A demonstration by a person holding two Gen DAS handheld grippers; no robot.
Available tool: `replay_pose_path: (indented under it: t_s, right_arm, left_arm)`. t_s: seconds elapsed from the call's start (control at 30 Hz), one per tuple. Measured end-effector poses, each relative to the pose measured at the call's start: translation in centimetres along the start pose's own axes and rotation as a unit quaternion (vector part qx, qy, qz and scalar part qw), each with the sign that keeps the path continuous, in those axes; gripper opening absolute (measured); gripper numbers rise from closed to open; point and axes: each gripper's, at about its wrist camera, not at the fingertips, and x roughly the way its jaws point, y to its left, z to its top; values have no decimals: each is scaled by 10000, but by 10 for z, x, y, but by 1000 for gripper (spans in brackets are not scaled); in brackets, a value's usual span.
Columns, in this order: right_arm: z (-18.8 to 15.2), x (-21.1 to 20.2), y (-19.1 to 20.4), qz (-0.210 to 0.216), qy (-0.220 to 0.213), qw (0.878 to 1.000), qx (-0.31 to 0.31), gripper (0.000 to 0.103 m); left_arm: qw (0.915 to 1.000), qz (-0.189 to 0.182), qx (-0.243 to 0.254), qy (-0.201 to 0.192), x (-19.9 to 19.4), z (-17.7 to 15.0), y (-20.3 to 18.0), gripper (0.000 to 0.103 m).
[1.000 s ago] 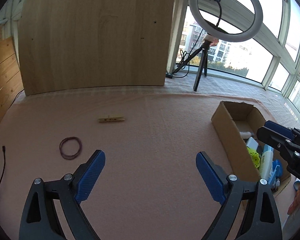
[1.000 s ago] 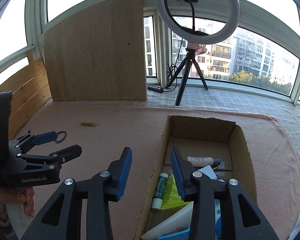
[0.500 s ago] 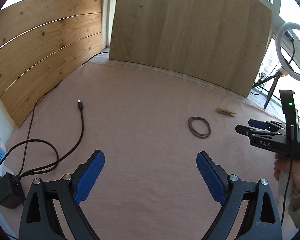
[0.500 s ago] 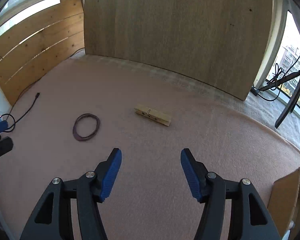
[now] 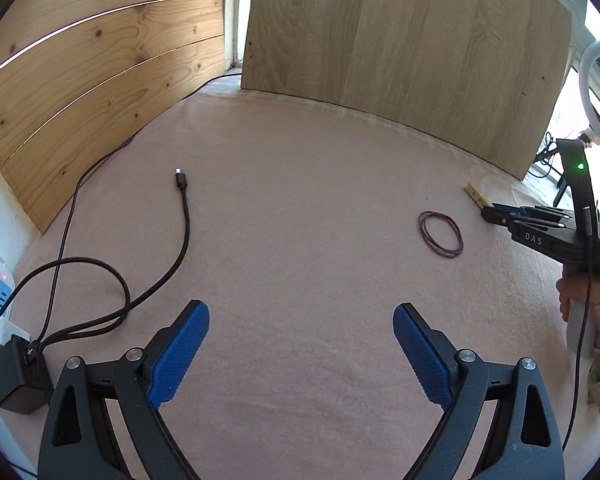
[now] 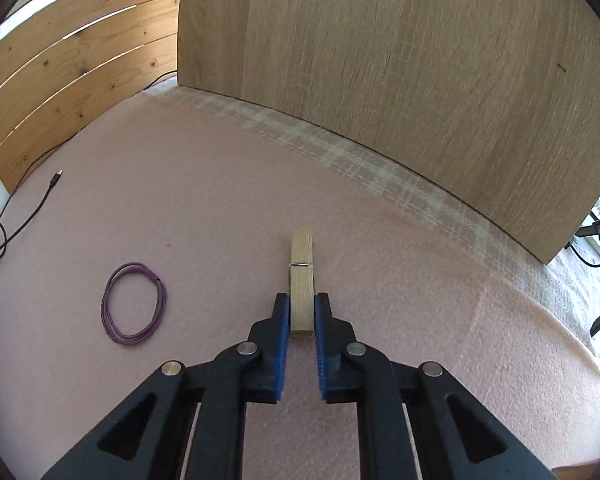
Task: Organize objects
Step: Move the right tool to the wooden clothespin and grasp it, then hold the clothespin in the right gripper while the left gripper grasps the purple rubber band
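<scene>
Now that your right tool (image 6: 302, 316) has swung away from the box and its jaws have just closed, it clamps the near end of the wooden clothespin (image 6: 301, 280) lying on the pink surface (image 6: 228, 208), so this pick looks secured. The purple rubber band (image 6: 134, 304) lies apart to its left. Your left tool (image 5: 301, 354) hangs apart, empty.

A pink felt cloth (image 6: 228, 184) covers the table. A pale wood-grain board (image 6: 380, 60) stands along its far edge, and slatted pine planks (image 5: 80, 80) close the left side. Daylight shows through the plank gaps. A ring light (image 5: 598, 84) stands at the far right corner.
</scene>
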Motion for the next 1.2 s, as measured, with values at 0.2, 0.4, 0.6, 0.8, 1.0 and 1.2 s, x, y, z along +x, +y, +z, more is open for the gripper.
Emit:
replay_pose_path:
  t_s: [0.2,0.4,0.6,0.8,1.0,1.2]
  right_arm:
    - [-28,-17,9,-100,-160,9983,552,11]
    - [-35,-21,15,-175,-331,9974,618,11]
    - [-37,-22,13,-144,-363,9972,633,11]
    - [-36,-22,13,-137,-366,9972,641,11]
    - [-35,-22,12,-125,-369,9972,645,11]
    - [-36,-22,12,-137,-369,9972,641,11]
  left_arm:
    - [9999,-14,135,37,-4,18,-22,97]
    - [9998,-153,145,-34,-8,29,-31,97]
    - [9995,-238,154,-114,-11,35,-37,97]
    - [9996,-162,194,-115,-7,38,-39,97]
    - [9979,-639,1,115,1,39,-41,97]
    - [9925,-1070,-211,553,8,29,-46,97]
